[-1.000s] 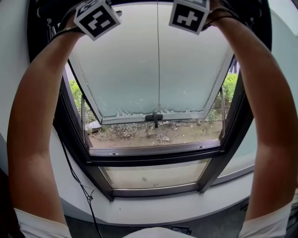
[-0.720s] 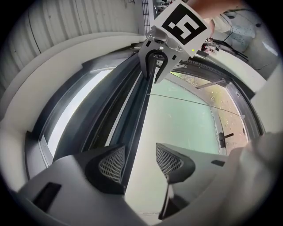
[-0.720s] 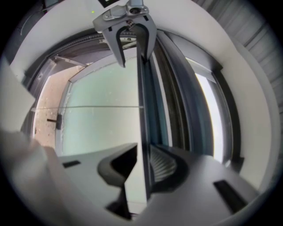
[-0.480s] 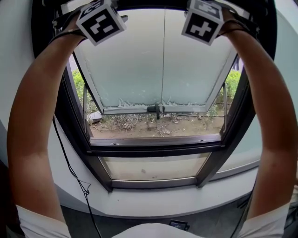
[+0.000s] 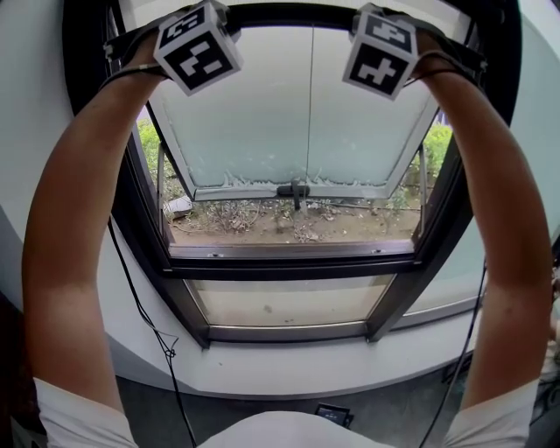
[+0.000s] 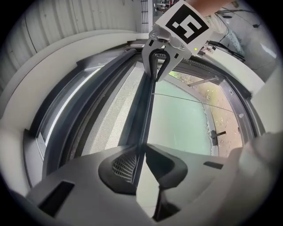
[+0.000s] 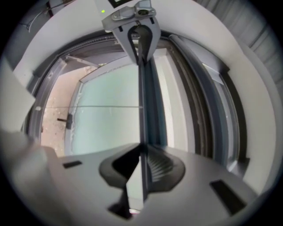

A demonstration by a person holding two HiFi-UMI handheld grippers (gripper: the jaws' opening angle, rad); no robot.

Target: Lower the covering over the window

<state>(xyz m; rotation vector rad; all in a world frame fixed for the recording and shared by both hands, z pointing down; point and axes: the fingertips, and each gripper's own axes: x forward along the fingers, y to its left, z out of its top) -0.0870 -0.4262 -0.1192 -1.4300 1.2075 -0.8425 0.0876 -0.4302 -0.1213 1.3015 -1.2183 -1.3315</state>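
Note:
Both arms reach up to the top of the window (image 5: 289, 262). A dark bottom bar (image 5: 289, 15) of the covering runs between the two marker cubes. In the left gripper view this bar (image 6: 148, 106) passes between my left gripper (image 6: 140, 152) jaws, with fine mesh (image 6: 110, 114) beside it, and it ends at the right gripper (image 6: 158, 66). In the right gripper view the same bar (image 7: 142, 106) sits in my right gripper (image 7: 142, 154) and leads to the left gripper (image 7: 140, 42). Both pairs of jaws have just been closing and now pinch the bar.
The frosted sash (image 5: 297, 122) is tilted outward, with its handle (image 5: 293, 190) at the lower edge; soil and plants lie beyond. A thin cord (image 5: 311, 105) hangs down the middle. A black cable (image 5: 140, 306) trails down the wall at the left. The white sill (image 5: 289, 367) lies below.
Both hands and their marker cubes have come lower against the window. The dark bar now shows below the top of the frame.

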